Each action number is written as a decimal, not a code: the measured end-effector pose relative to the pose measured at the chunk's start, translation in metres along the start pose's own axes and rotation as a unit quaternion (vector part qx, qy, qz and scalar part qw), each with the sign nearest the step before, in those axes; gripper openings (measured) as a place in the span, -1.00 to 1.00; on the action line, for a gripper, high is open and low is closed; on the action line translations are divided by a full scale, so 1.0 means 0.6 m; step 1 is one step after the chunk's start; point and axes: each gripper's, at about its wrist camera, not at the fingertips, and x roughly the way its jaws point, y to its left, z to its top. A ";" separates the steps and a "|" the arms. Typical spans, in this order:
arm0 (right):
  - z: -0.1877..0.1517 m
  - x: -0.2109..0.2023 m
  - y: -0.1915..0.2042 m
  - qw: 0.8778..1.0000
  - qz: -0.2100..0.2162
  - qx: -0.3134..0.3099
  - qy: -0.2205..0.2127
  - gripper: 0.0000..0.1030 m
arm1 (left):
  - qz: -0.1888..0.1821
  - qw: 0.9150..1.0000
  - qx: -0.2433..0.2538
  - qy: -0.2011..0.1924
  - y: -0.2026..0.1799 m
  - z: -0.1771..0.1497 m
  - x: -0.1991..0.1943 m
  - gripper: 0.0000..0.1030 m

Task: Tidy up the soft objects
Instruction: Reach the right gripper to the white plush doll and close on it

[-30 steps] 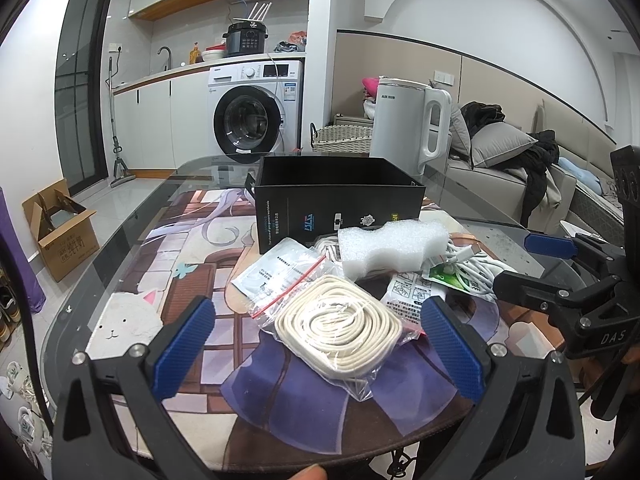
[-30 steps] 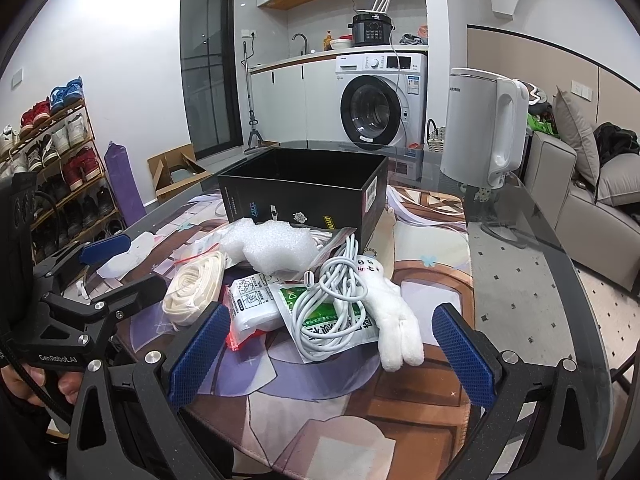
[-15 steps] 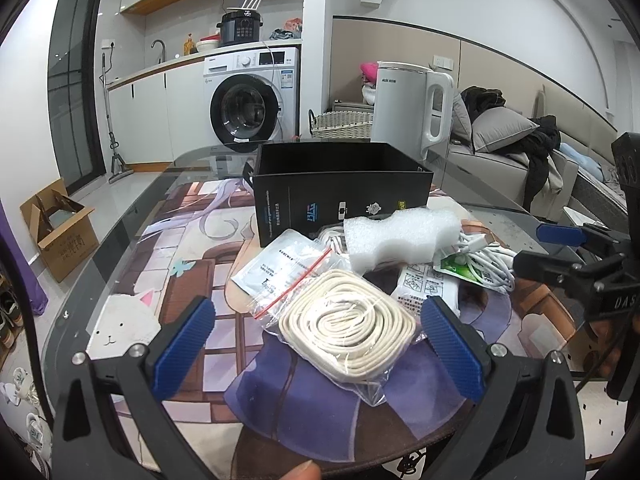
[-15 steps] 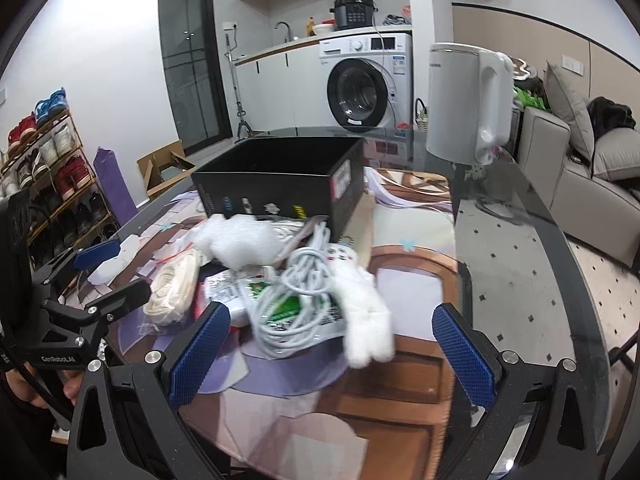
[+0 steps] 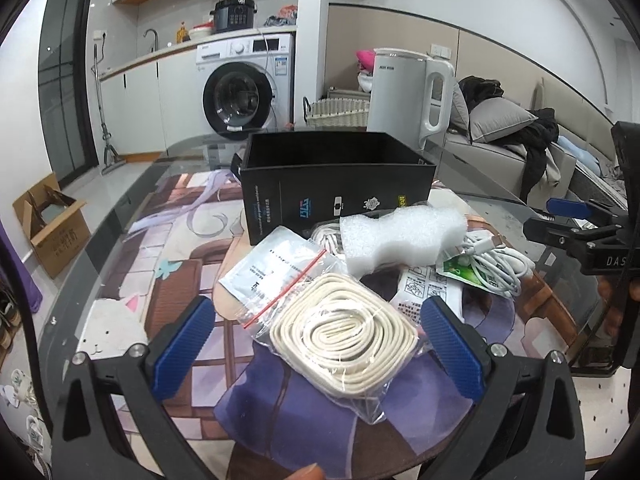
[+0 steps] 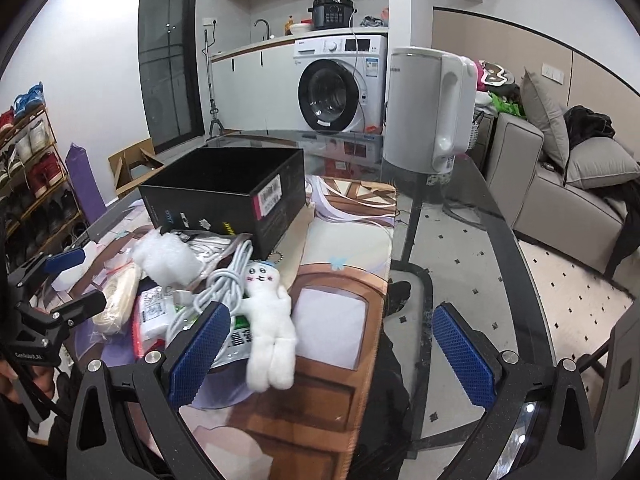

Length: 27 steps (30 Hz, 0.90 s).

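Both grippers gape wide and empty: left gripper (image 5: pixel 318 342) hovers over the bagged cream cord coil (image 5: pixel 342 350) before the open black cardboard box (image 5: pixel 336 184), right gripper (image 6: pixel 332 350) beside the white plush doll (image 6: pixel 268 320).

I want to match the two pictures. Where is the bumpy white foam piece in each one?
Left wrist view: the foam piece lies in the middle, just in front of the black box.
Right wrist view: the foam is left of centre, in front of the box.
Shared landmark: the white kettle behind the box.
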 end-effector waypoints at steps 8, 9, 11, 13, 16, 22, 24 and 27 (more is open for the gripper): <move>0.002 0.051 0.010 0.998 0.027 -0.041 0.047 0.99 | -0.016 0.999 -0.006 0.036 0.006 0.016 0.035 1.00; 0.002 0.055 0.014 0.997 0.030 -0.050 0.050 0.99 | -0.019 0.999 -0.004 0.039 0.006 0.017 0.037 1.00; 0.007 0.062 0.014 0.996 0.040 -0.055 0.057 0.99 | -0.020 0.999 -0.001 0.044 0.004 0.014 0.039 1.00; 0.011 0.074 0.014 0.996 0.043 -0.051 0.066 0.99 | -0.021 0.999 -0.002 0.049 0.004 0.011 0.042 1.00; 0.010 0.091 0.019 0.993 0.055 -0.056 0.084 0.99 | -0.021 0.998 0.000 0.054 0.005 0.007 0.043 1.00; 0.001 0.098 0.034 0.990 0.060 -0.080 0.100 0.99 | -0.028 0.998 -0.001 0.063 0.009 0.007 0.046 1.00; 0.002 0.098 0.034 0.991 0.063 -0.073 0.096 0.99 | -0.028 0.997 0.001 0.065 0.008 0.007 0.048 1.00; 0.004 0.099 0.031 0.990 0.072 -0.066 0.100 0.97 | -0.027 0.997 0.004 0.067 0.006 0.007 0.048 1.00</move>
